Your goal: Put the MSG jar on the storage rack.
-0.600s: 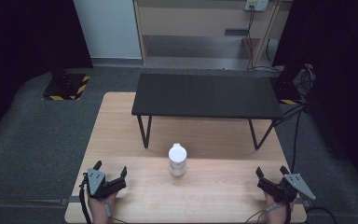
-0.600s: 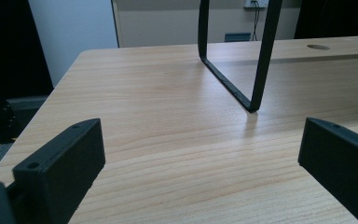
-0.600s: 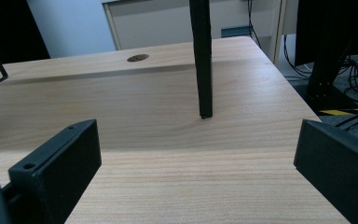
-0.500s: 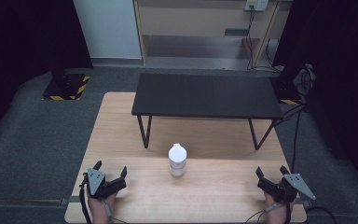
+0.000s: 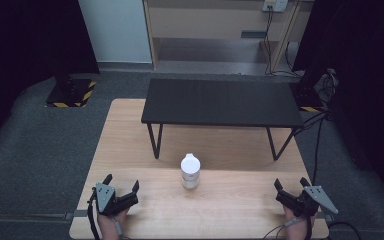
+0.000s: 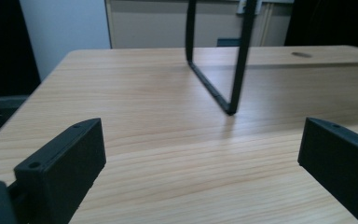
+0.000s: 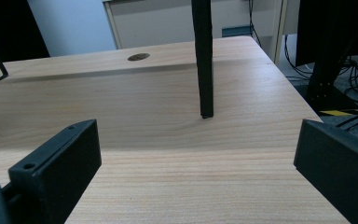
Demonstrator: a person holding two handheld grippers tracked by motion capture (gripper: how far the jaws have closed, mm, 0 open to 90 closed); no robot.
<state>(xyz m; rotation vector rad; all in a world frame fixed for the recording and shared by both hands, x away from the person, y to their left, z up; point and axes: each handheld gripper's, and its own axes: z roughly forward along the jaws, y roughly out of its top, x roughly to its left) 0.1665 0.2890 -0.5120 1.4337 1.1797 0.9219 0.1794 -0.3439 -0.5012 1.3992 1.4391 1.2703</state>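
- A white bottle (image 5: 190,170) stands upright at the middle of the wooden surface (image 5: 230,210), just in front of the small black bench (image 5: 222,102).
- The left hand-held gripper (image 5: 122,183) rests low on the surface, well to the bottle's left, jaws spread and holding nothing.
- The right hand-held gripper (image 5: 292,184) rests low, well to the bottle's right, jaws likewise spread, empty.
- Both point toward the bench.
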